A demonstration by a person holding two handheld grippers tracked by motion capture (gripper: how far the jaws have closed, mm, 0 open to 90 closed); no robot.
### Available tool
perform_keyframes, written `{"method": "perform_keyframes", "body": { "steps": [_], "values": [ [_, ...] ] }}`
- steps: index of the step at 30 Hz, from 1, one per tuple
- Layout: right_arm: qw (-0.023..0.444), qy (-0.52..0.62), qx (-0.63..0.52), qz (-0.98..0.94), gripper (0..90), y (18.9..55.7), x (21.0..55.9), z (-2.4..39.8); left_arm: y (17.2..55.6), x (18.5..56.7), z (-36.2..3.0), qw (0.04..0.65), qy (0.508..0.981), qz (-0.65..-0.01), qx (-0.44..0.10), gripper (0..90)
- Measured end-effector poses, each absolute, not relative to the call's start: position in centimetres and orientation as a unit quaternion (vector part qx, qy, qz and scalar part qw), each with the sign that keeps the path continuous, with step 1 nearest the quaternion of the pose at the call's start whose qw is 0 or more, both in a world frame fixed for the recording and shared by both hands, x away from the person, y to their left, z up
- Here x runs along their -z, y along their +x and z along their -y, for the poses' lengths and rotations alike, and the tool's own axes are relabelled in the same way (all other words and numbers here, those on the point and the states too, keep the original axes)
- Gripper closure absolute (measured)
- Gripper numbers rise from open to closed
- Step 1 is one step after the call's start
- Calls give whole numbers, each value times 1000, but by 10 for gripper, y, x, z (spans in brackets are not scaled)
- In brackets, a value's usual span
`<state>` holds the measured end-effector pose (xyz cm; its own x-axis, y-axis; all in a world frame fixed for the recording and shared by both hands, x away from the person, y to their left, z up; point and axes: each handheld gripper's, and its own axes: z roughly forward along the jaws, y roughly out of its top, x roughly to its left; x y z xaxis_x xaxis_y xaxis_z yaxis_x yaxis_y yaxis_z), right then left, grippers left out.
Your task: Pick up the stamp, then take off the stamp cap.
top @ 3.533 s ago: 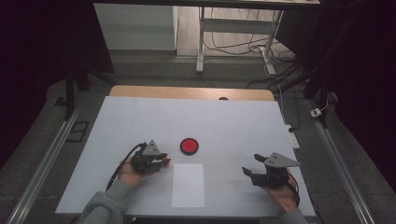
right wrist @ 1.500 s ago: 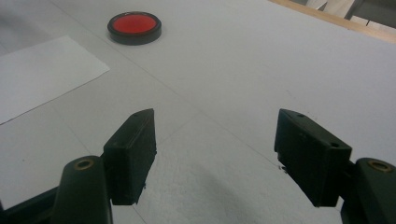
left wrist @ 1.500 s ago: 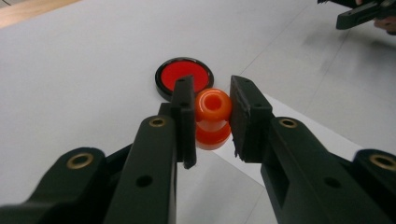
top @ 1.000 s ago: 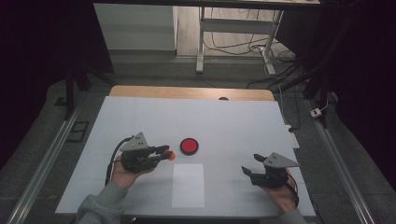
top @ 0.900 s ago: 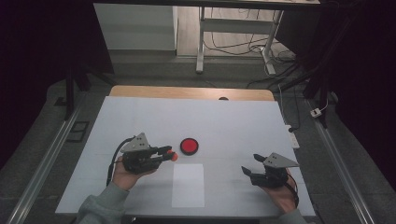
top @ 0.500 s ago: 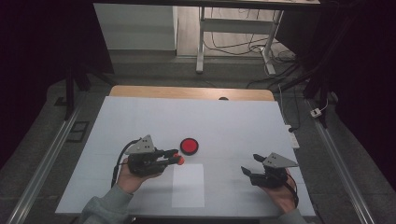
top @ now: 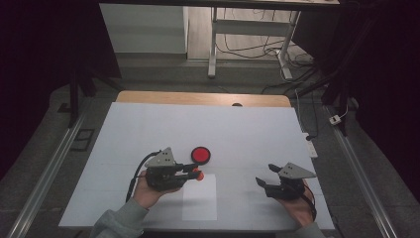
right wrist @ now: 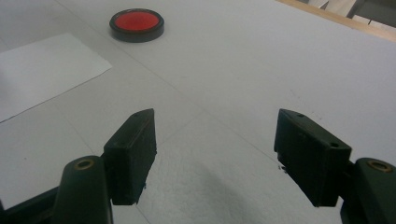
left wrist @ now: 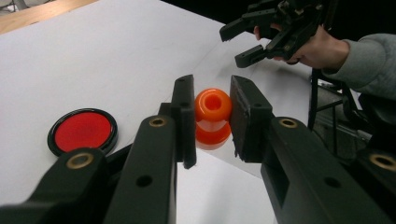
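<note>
My left gripper (top: 194,173) is shut on a small orange spool-shaped piece (top: 198,174), held just above the white table at the top edge of a white paper sheet (top: 200,201). In the left gripper view the orange piece (left wrist: 213,116) sits squeezed between the two black pads. A red disc with a black rim (top: 201,154) lies flat on the table just beyond the jaw tips. My right gripper (top: 263,182) rests at the front right, open, with nothing between its pads (right wrist: 130,151).
The red disc (right wrist: 137,22) and the paper sheet (right wrist: 44,70) lie to the far left in the right gripper view. A wooden strip (top: 203,98) borders the table's far edge. Beyond it stand a desk frame and floor cables (top: 277,54).
My left gripper has carried the orange piece rightward, from left of the red disc to just below it at the sheet's top edge. The right gripper has stayed put.
</note>
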<state>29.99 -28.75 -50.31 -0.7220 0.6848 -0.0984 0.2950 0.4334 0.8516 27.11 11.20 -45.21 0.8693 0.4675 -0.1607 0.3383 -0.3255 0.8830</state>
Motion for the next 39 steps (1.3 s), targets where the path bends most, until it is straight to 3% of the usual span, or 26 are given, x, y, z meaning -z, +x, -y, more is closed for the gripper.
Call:
{"method": "perform_keyframes", "body": {
  "steps": [16, 39],
  "values": [
    [224, 291, -443, -818, 298, 298, 502, 283, 275, 456, -113, 520, 813, -254, -62, 724],
    [195, 263, -472, -819, 308, 296, 499, 244, 278, 460, -114, 517, 815, -255, -62, 724]
  ]
}}
